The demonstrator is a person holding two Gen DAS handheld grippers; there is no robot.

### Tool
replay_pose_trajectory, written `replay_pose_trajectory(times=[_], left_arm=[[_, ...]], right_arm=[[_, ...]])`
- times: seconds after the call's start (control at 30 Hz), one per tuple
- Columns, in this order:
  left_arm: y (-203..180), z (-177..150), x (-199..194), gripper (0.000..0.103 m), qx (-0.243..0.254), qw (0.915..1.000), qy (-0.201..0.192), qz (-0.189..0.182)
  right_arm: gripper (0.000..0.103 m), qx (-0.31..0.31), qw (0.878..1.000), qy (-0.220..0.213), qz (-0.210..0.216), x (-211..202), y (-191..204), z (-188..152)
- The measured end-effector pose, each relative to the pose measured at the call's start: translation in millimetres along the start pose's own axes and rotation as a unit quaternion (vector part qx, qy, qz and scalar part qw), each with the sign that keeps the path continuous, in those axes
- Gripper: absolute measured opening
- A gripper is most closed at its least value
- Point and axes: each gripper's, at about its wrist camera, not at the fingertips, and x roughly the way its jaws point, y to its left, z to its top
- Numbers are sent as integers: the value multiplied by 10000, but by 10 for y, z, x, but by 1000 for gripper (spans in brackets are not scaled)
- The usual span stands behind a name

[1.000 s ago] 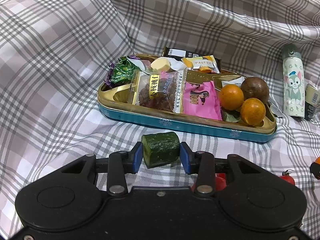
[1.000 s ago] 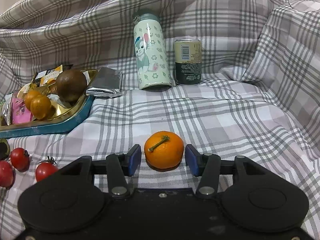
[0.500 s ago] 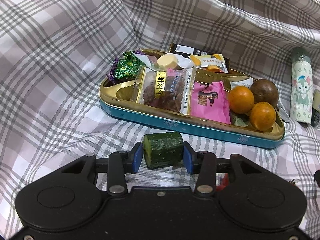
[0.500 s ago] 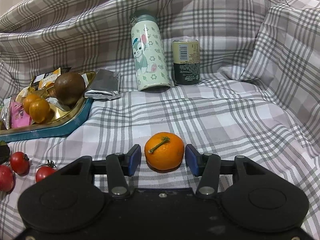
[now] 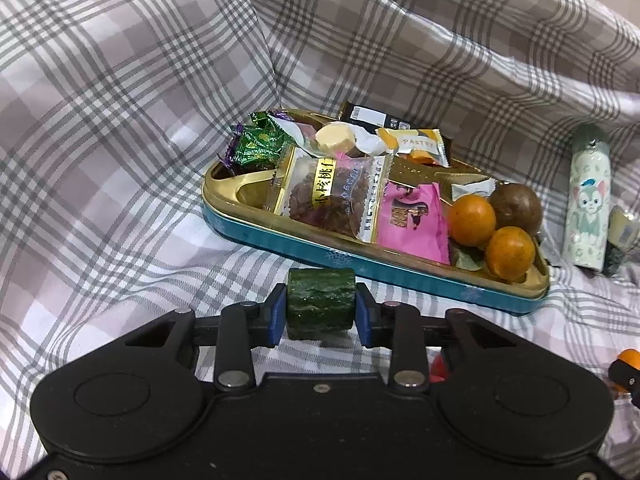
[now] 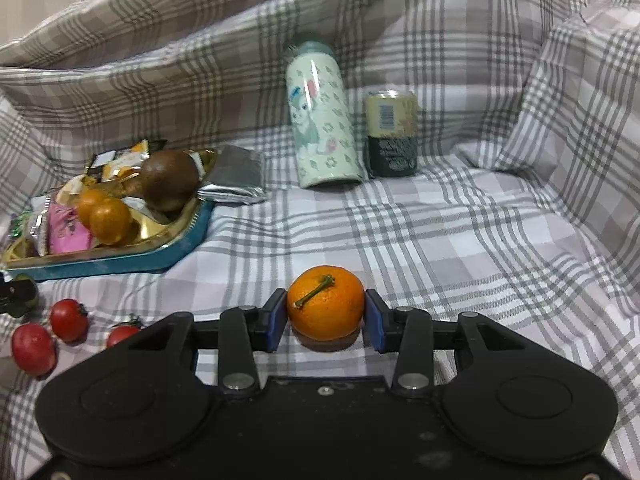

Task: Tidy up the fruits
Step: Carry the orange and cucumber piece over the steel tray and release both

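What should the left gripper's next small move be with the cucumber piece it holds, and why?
Probably carry it forward and up over the near rim of the tray. The left gripper is shut on the cucumber piece, just short of that rim. The oranges already lie at the tray's right end, so the open gold compartment at its left end looks the easiest drop spot.
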Motion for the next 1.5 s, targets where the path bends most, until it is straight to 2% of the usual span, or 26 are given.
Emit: replay_pose_trajectory(times=[0.23,0.4,0.53,0.7,0.87,1.17,1.33,1.5], left_arm=[[17,54,-89,43,-238,9994,-39,-228],[-69,32,-216,43,61,9993,-252,-262],[-107,-3,-350,43,291,9987,-231,-355],[-131,7,-685,43,359,9980,-228,-465],[-84,-79,-1086,43,498,9972,-35,-560],[-117,-498,-1780,43,1094,9917,85,-676],[-143,-862,-2017,43,1326,9889,192,-649],[-67,-1162,-2093,43,1278,9882,400,-746]], right_arm=[[42,-54,9998,-126,152,-99,93,28],[42,-202,9995,-94,234,-114,151,2],[42,-261,9990,-46,349,-191,143,-38],[42,-245,9985,49,497,-327,154,2],[42,-22,9969,185,771,-675,200,2],[42,-205,9928,10,1181,-1619,79,-291],[42,-418,9928,-44,1125,-2029,33,-606],[42,-440,9934,62,1055,-2232,-15,-966]])
